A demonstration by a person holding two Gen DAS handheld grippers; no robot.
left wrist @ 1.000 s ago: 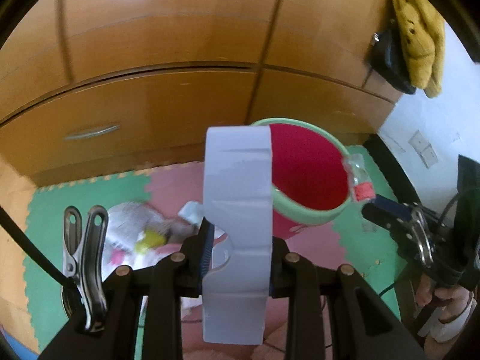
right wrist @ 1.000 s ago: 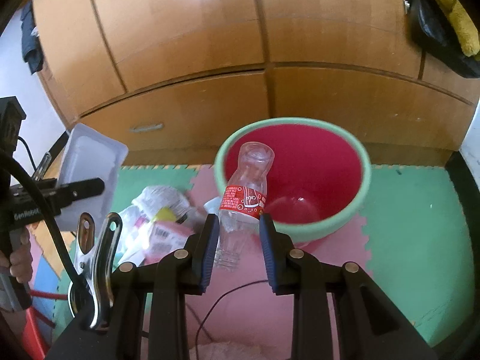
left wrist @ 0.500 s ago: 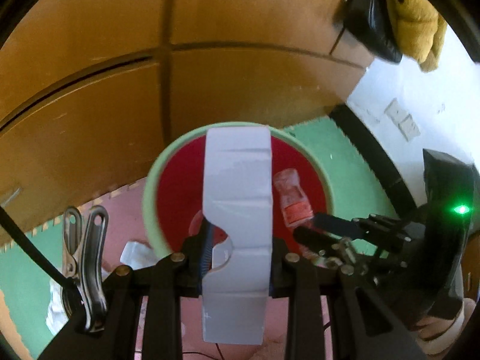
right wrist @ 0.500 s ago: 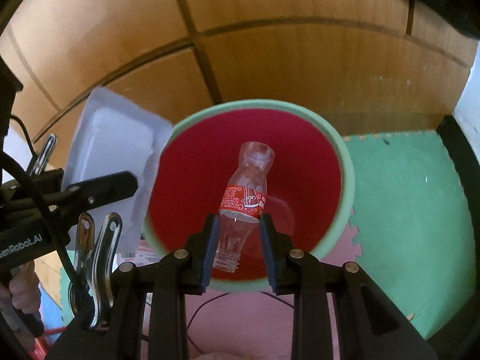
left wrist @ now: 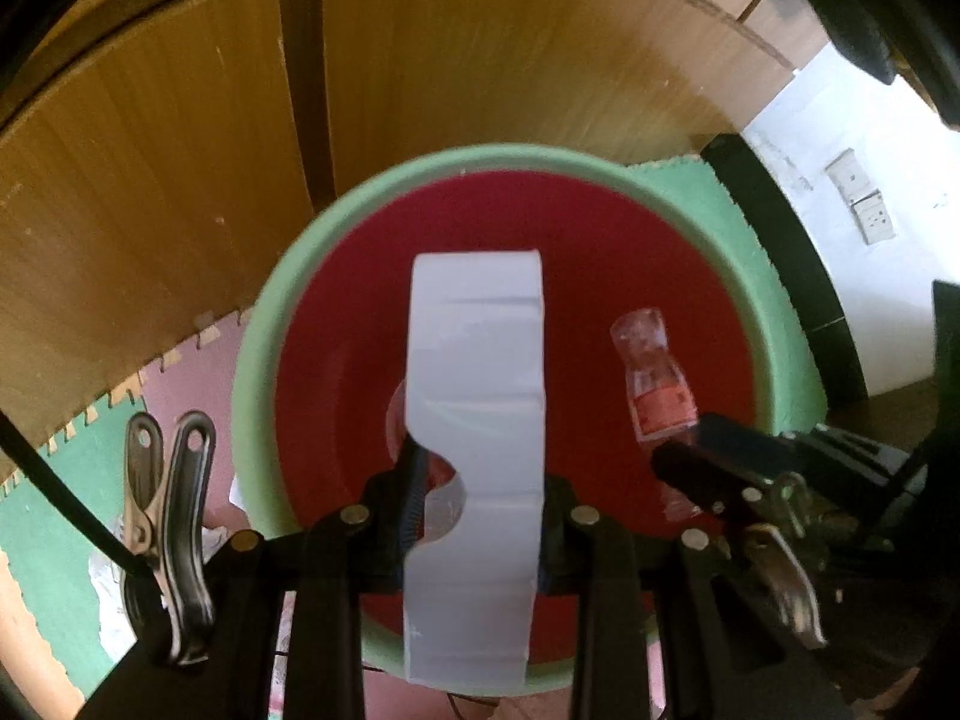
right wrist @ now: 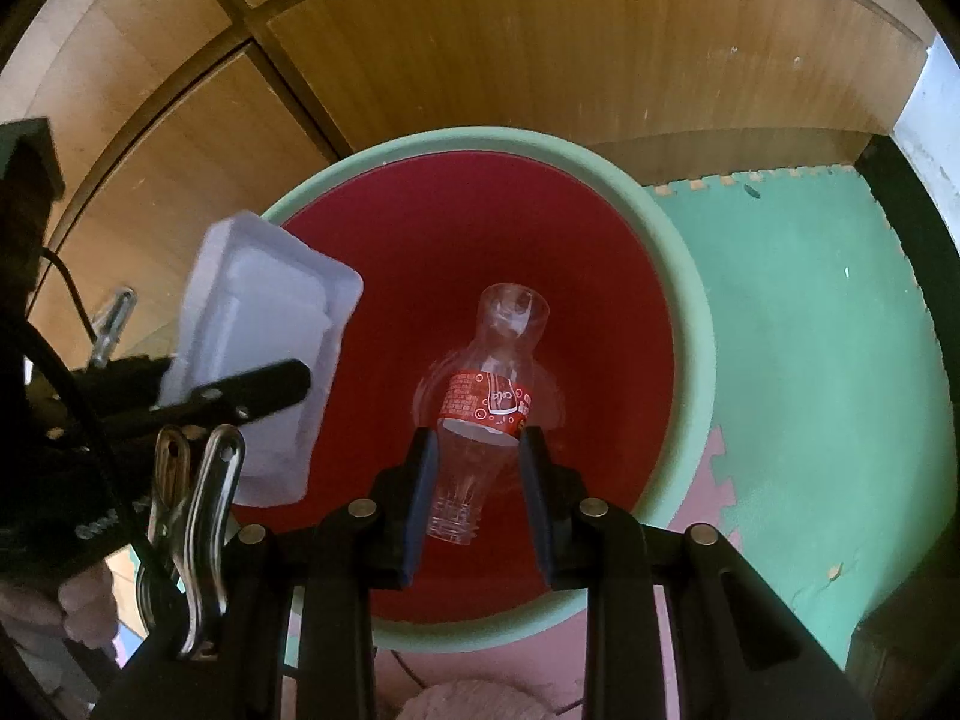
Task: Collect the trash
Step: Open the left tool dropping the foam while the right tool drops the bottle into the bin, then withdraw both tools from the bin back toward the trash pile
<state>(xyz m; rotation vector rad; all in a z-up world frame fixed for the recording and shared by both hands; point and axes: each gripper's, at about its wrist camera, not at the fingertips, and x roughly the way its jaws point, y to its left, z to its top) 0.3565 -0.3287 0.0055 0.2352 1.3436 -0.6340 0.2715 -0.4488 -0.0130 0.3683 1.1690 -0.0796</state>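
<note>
basin: red inside, green rim (left wrist: 264, 324) (right wrist: 690, 312), sits on the floor mat against the wooden cabinet, both grippers over its mouth
left gripper (left wrist: 480, 498): points down into basin, jaws pinching white foam tray by its edge
foam tray (left wrist: 477, 408) (right wrist: 270, 324): white, rectangular with raised rim, held edge-on, hangs over the basin's red interior; from right wrist view it sits over the basin's left rim
right gripper (right wrist: 474, 480): points down into basin, jaws clamped on clear plastic bottle at its lower body, just under the label
bottle (right wrist: 489, 396) (left wrist: 657, 384): clear, empty-looking, red label band, no cap visible, open neck end nearest camera, base pointing down toward basin floor, inside rim outline, right of tray
basin floor: cannot tell if anything lies there, only glare
floor mat (right wrist: 810, 330): green and pink foam puzzle tiles, green tile right of basin, pink at near side
cabinet (left wrist: 510, 60): wood panels, directly behind basin
crumpled paper (left wrist: 108, 576): white scraps on mat, left of basin, outside it, mostly hidden by gripper frame
wall sockets (left wrist: 864, 204): on white wall, right and behind basin
person's hand (right wrist: 84, 606): fingers on left gripper handle, left of basin
</note>
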